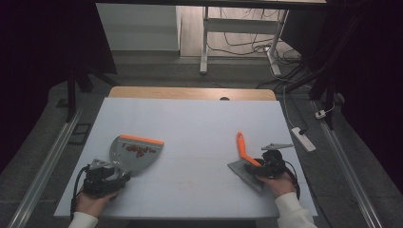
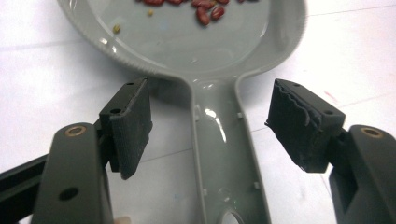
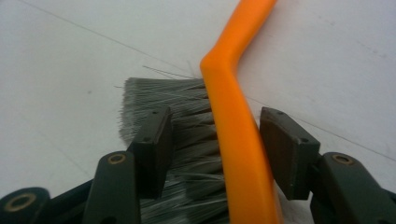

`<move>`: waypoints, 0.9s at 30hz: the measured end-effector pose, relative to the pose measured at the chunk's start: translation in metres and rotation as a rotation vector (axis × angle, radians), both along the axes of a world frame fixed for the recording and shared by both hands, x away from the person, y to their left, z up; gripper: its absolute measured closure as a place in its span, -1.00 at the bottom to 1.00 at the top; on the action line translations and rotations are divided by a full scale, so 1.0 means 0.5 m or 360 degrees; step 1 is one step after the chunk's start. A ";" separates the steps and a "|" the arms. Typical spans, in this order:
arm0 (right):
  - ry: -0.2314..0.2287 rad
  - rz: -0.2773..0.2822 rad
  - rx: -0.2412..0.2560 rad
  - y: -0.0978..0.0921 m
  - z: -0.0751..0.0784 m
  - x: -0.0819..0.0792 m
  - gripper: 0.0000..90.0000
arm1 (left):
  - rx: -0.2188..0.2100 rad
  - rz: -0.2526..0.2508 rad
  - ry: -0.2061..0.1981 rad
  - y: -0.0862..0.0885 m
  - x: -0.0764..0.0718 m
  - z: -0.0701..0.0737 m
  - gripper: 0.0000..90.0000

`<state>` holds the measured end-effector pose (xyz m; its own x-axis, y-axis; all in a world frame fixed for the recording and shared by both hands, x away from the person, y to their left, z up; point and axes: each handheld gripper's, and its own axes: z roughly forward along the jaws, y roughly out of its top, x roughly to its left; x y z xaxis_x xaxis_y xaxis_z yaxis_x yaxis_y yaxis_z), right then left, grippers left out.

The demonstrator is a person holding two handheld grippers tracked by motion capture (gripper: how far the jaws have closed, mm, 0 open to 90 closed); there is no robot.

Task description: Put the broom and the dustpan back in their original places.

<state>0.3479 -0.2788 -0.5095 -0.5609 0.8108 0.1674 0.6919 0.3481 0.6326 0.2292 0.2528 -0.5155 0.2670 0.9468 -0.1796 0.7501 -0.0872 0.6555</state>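
On the white desk (image 1: pixel 190 118), the left tool (image 2: pixel 210 121) stood open around the handle of the grey dustpan (image 1: pixel 135 152), red beans (image 1: pixel 138 150) inside. The right tool (image 3: pixel 217 144) straddled the orange brush (image 1: pixel 243 151), apparently not clamped. Lifting the pan tilted could spill beans.

Dustpan (image 2: pixel 187 42) front beyond frame's top edge.

We see the table (image 1: pixel 190 123) evenly lit from above, its surroundings dark toward nine and three o'clock. Glare streaks the dustpan (image 2: pixel 219 126); near jaws look soft.
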 end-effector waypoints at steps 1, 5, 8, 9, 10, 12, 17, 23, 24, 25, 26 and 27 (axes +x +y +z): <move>-0.0021 -0.0022 -0.0040 0.000 0.001 0.000 -0.03 | 0.0015 -0.0019 -0.0009 0.000 0.000 0.002 -0.31; -0.0051 -0.0041 -0.0043 -0.005 0.007 0.000 -0.01 | 0.0035 -0.0094 -0.0041 -0.001 -0.002 0.008 -0.29; -0.0082 -0.0045 -0.0050 -0.004 0.010 -0.005 0.00 | 0.0049 -0.0125 -0.0075 0.000 -0.002 0.014 -0.29; -0.0101 -0.0050 -0.0040 -0.006 0.014 -0.007 0.01 | 0.0043 -0.0142 -0.0078 0.000 -0.002 0.015 -0.30; -0.0118 -0.0047 -0.0023 -0.008 0.018 -0.009 0.01 | 0.0035 -0.0165 -0.0079 0.001 -0.001 0.016 -0.30; -0.0153 -0.0041 0.0006 -0.012 0.028 -0.015 0.01 | 0.0032 -0.0205 -0.0085 0.001 0.000 0.017 -0.30; -0.0236 0.0017 0.0035 -0.009 0.043 -0.031 0.01 | 0.0009 -0.0312 -0.0109 -0.008 0.009 0.020 -0.27; -0.0273 0.0149 0.0065 0.013 0.048 -0.047 0.01 | 0.0014 -0.0437 -0.0135 -0.028 0.027 0.024 -0.27; -0.0273 0.0171 0.0068 0.017 0.047 -0.050 0.01 | 0.0015 -0.0458 -0.0140 -0.031 0.030 0.025 -0.27; -0.0279 0.0187 0.0067 0.021 0.047 -0.053 0.01 | 0.0011 -0.0481 -0.0137 -0.034 0.033 0.025 -0.27; -0.0290 0.0206 0.0063 0.025 0.047 -0.056 0.01 | 0.0004 -0.0503 -0.0136 -0.037 0.036 0.024 -0.26; -0.0295 0.0222 0.0066 0.028 0.047 -0.059 0.01 | 0.0001 -0.0523 -0.0132 -0.040 0.038 0.023 -0.26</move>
<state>0.3182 -0.2647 -0.4861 -0.6911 0.7180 0.0827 0.5097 0.4030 0.7601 0.2481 0.2327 -0.5039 0.5717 0.8078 -0.1435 0.6257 -0.3161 0.7132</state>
